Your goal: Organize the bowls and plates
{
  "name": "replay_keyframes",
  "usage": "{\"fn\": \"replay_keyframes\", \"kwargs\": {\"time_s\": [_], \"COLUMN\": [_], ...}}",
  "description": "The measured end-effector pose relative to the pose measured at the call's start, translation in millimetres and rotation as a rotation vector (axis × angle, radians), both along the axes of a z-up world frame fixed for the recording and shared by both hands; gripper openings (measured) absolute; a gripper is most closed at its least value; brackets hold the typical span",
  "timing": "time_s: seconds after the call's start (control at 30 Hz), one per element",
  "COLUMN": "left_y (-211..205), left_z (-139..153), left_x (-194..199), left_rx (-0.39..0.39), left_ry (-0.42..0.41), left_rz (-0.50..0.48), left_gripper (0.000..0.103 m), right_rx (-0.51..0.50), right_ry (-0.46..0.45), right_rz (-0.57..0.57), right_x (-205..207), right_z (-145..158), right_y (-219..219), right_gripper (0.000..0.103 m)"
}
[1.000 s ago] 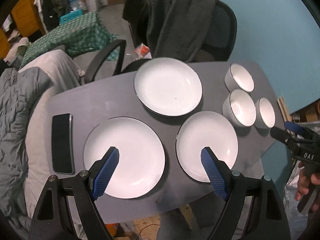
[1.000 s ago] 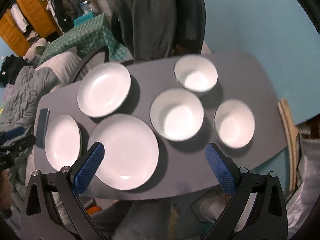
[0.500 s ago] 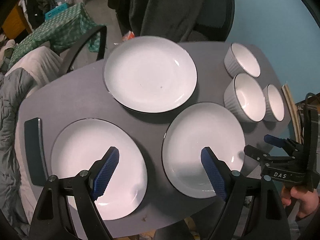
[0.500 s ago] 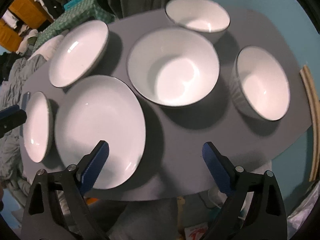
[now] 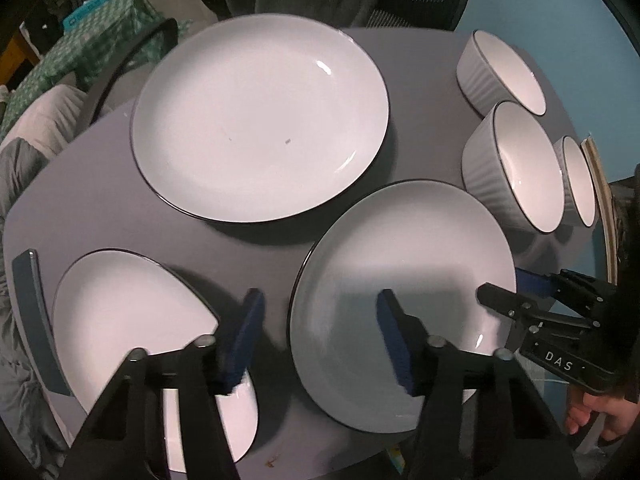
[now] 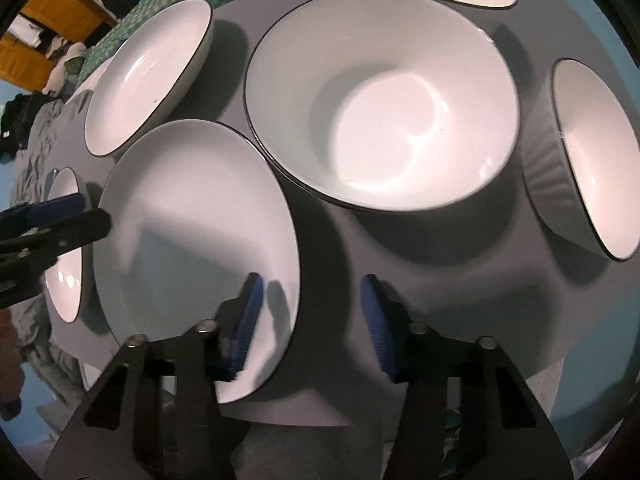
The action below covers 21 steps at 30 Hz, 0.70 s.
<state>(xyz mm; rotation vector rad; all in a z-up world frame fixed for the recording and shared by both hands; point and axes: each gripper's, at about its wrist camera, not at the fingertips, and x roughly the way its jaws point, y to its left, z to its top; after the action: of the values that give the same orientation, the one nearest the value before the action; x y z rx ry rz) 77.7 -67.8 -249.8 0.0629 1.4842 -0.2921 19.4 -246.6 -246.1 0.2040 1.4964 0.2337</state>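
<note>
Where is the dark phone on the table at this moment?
In the left wrist view, the phone lies at the table's far left edge, just beside the near-left plate.

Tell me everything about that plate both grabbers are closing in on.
The plate is round, shallow, glossy white like glazed ceramic, with a thin dark rim. It lies flat and empty on the grey table, near its front edge, between two other plates, touching neither. The left gripper straddles its left rim and the right gripper its right rim; both sets of jaws have just been closing, but the pads do not yet visibly press on it. Their shadows cross its surface.
</note>
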Motion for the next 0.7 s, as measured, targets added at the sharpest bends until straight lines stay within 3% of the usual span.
{"fn": "replay_keyframes", "kwargs": {"time_s": [0.07,0.17,0.4,0.7], "left_y": [-1,0,11,16], "left_z": [-5,-9,-19,-16], "left_x": [2,1,3,-8], "left_rx": [0.002,-0.002,0.011,-0.011], "left_ry": [0.023,0.036,0.073,0.097], "left_rz": [-0.005,-0.013,-0.008,0.024], "left_gripper": [0.045,0.039,0.025,0.024], "right_rx": [0.016,0.044,0.079,0.091], "right_ry": [0.008,0.017,0.042,0.056], "right_rz": [0.007,0.018,0.036,0.052], "right_x": [-1,-1,-1,14], "right_z": [-3,-10,-13,-16], "right_y": [-1,-7,-14,-3], "right_gripper": [0.034,0.028,0.023,0.018]}}
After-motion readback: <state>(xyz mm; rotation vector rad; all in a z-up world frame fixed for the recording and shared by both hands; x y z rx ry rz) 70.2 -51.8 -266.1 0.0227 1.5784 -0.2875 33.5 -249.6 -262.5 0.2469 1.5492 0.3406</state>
